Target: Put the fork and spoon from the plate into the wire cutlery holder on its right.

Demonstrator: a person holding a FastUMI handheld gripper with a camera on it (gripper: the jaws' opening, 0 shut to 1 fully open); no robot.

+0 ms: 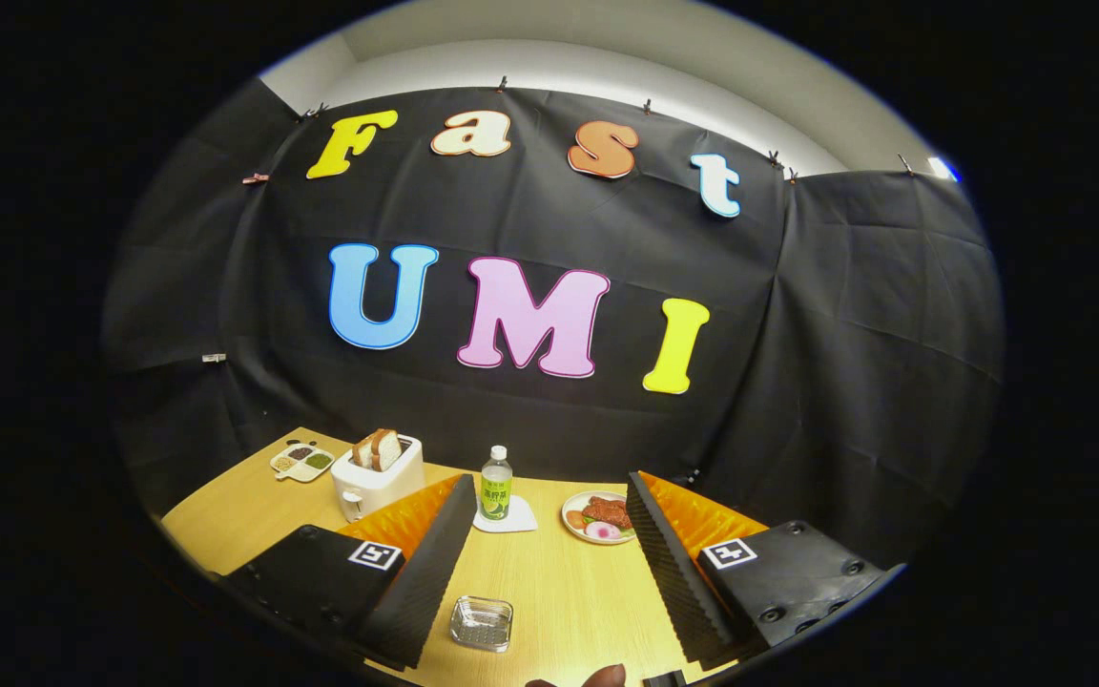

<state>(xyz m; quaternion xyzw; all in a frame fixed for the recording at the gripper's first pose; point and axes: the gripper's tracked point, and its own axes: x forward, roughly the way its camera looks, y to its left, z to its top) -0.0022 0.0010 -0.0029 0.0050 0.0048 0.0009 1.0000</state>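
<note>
The gripper (549, 572) has its ridged fingers (421, 572) spread wide, holding nothing, above a pale wood-grain surface (559, 592). Between them, close in, sits a small square clear glass dish (481, 623). Just beyond the fingers a plastic bottle (496, 485) stands upright on a white coaster (511, 520), with a round plate (597, 517) of food to its right. Farther left are a boxy white toaster (376, 474) holding bread slices and a divided tray (302, 461). I cannot make out a fork, spoon or wire holder.
</note>
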